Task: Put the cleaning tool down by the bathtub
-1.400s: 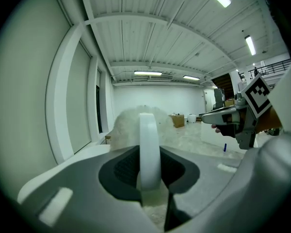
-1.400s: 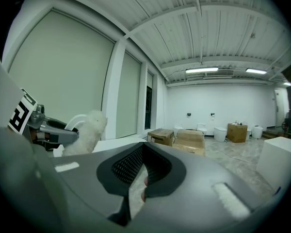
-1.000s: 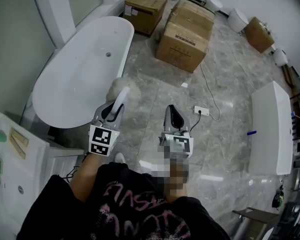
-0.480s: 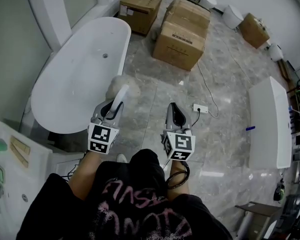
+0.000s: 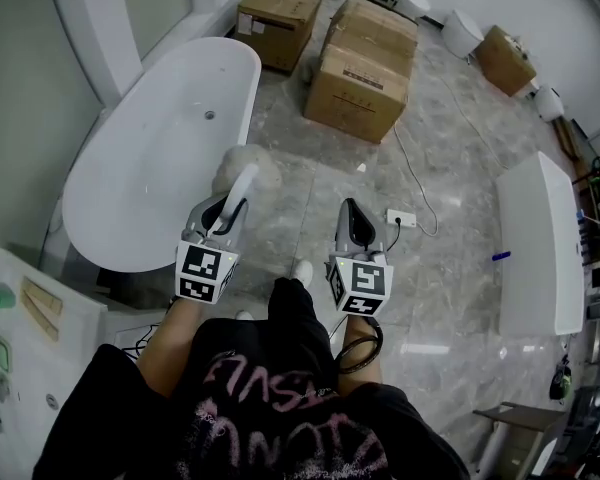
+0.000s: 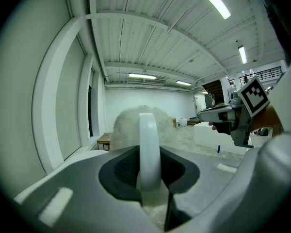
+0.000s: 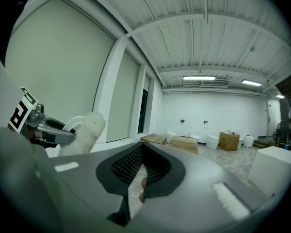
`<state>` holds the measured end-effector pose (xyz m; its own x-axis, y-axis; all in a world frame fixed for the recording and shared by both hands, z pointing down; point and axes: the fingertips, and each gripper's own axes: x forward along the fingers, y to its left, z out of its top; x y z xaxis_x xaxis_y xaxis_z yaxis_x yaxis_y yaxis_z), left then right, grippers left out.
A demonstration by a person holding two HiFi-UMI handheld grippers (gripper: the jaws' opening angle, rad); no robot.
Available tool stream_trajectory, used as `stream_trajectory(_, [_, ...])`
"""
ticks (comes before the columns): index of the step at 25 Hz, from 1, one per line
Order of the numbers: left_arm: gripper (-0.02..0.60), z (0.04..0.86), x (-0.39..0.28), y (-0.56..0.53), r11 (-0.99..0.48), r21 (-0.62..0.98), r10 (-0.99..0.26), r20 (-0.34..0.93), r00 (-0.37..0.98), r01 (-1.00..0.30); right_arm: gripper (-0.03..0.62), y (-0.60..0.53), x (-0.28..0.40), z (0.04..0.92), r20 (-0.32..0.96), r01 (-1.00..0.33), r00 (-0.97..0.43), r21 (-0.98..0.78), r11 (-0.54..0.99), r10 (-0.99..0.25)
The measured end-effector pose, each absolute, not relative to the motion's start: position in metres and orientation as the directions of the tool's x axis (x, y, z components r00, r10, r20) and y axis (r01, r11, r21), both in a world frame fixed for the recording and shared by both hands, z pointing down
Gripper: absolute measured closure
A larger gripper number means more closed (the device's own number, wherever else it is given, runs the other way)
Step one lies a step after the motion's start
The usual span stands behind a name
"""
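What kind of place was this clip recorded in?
Probably a bathroom-fixture showroom or warehouse rather than a home bathroom. A freestanding bathtub stands on an open, marble-look floor. Large cardboard boxes sit near it, and several toilets stand along the far wall.

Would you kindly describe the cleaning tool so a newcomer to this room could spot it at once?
Find the long white bathtub at the head view's left. Just off its right rim, the left gripper is shut on the cleaning tool: a curved white handle ending in a fluffy off-white head, the only fuzzy thing near the hard tub and the cardboard boxes.
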<state>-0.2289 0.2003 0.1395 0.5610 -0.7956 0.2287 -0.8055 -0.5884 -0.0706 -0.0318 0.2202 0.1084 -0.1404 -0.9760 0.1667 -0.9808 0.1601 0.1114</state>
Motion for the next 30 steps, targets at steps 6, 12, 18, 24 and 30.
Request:
stream_trajectory(6, [0.499,0.148,-0.227,0.189,-0.586,-0.085,-0.797,0.241,0.554,-0.806,0.57,0.205,-0.033,0.112,0.155,-0.975,-0.167,0.118,0.186,-0.974])
stream_trajectory(12, [0.499,0.152,-0.219,0.171,-0.576,-0.091,-0.802,0.256,0.54,-0.812,0.571,0.183,-0.026,0.119,0.159,-0.974,-0.188,0.097,0.205,-0.969])
stream_trajectory(18, [0.499,0.161,-0.201,0.15,-0.574,-0.101,-0.801,0.274,0.532,-0.812,0.569,0.16,-0.003,0.131,0.168,-0.977,-0.186,0.072,0.2,-0.968])
stream_trajectory(24, [0.499,0.175,-0.18,0.121,-0.583,-0.105,-0.789,0.309,0.531,-0.805,0.569,0.13,0.015,0.149,0.207,-0.977,-0.191,0.052,0.206,-0.959])
stream_trajectory(30, [0.499,0.194,-0.158,0.088,-0.583,-0.073,-0.772,0.358,0.525,-0.809,0.571,0.094,0.035,0.169,0.246,-0.977,-0.2,0.025,0.213,-0.948])
